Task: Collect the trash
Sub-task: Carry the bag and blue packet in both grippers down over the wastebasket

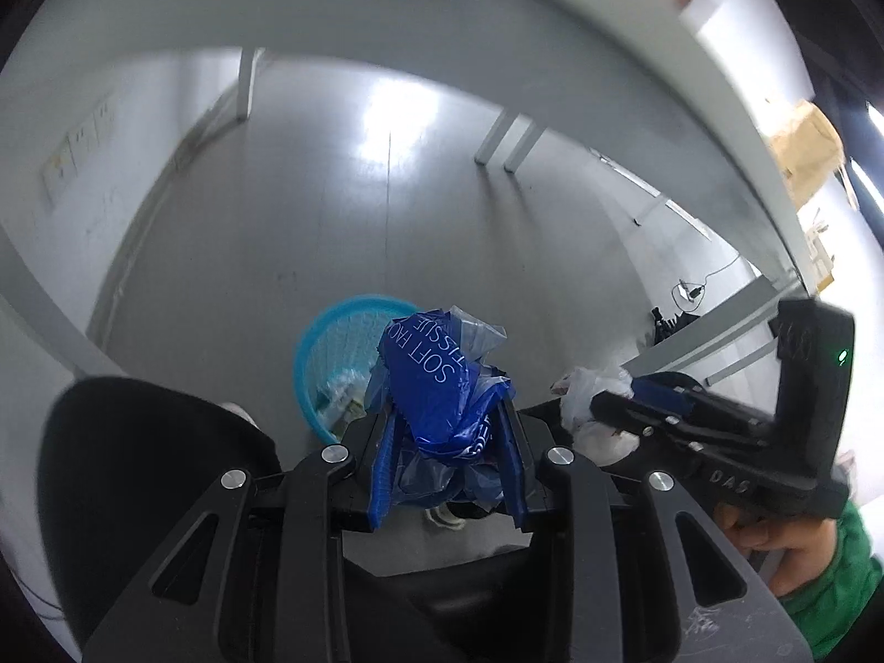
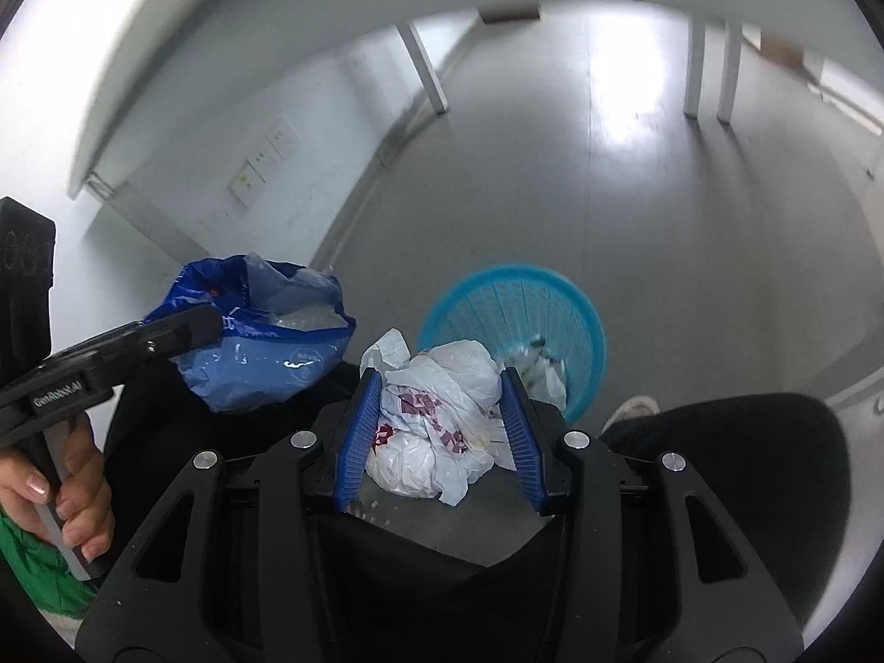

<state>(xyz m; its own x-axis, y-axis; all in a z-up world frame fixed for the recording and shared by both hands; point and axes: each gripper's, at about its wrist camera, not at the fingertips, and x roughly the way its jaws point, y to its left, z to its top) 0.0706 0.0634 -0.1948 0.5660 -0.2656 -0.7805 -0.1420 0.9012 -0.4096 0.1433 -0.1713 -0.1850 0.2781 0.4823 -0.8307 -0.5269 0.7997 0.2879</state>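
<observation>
Left view: your left gripper (image 1: pixel 450 431) clamps a blue wrapper (image 1: pixel 436 387), held above the floor beside the blue basket (image 1: pixel 337 342); it looks light, crinkly and slippery, so grip bunched folds.

Right view: your right gripper (image 2: pixel 442 431) squeezes a soft white bag (image 2: pixel 436 425), near the basket.

Basket (image 1: pixel 353 353) rim blurred (contents indistinct).
</observation>
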